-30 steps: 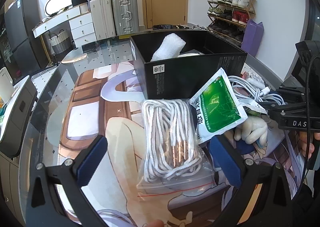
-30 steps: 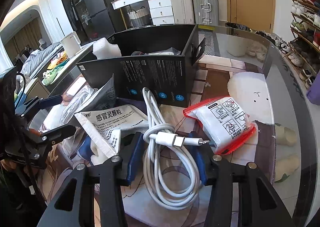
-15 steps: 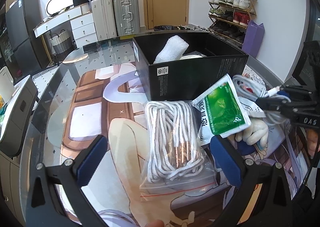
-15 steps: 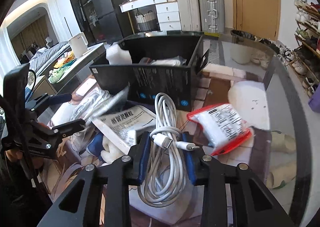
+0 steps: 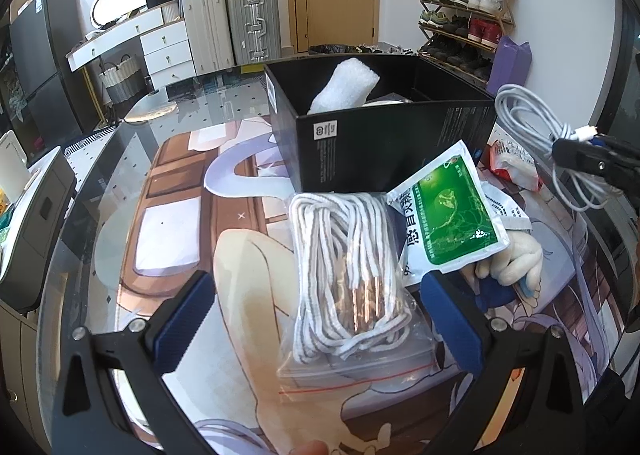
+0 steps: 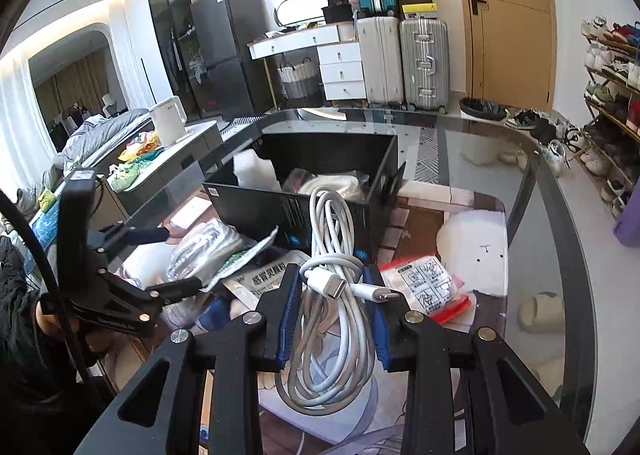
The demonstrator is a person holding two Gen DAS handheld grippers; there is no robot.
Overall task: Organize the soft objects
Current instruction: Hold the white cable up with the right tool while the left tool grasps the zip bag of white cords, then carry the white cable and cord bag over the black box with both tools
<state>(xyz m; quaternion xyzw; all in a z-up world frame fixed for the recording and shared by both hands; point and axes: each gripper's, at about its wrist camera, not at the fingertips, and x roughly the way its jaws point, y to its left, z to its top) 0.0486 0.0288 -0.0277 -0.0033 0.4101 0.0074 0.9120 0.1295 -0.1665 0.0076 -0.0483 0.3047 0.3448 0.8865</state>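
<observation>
The right gripper [image 6: 332, 319] is clamped on a coiled white charging cable [image 6: 332, 255], its 2 blue pads [image 6: 289, 315] pressing the bundle from both sides; loops hang below the jaws and stand up above them, and 2 plug ends lie across the front of the coil. Seen from the left wrist, this cable [image 5: 532, 123] hangs in the air at the right edge, off the table, just beside the near right corner of the black box [image 5: 384, 143]. The left gripper [image 5: 316, 319] has its jaws spread wide and holds nothing; its blue pads [image 5: 184, 319] flank a clear zip bag of white laces [image 5: 352, 279] that lies flat on the printed mat [image 5: 172, 215] without touching either pad. A green and white sachet [image 5: 448, 215] leans over the bag's right edge, and a cream plush piece [image 5: 516, 259] lies under and beside it. The black box stands open on the glass table [image 6: 532, 215] and already holds a white foam roll [image 5: 346, 87] propped against its far left corner, plus a pale bundle next to it. A red-edged packet [image 6: 430, 287] lies on the mat to the right of the box, near the right gripper's tip. A person's hand [image 6: 56, 319] holds the left gripper's handle at the left of the right wrist view.
</observation>
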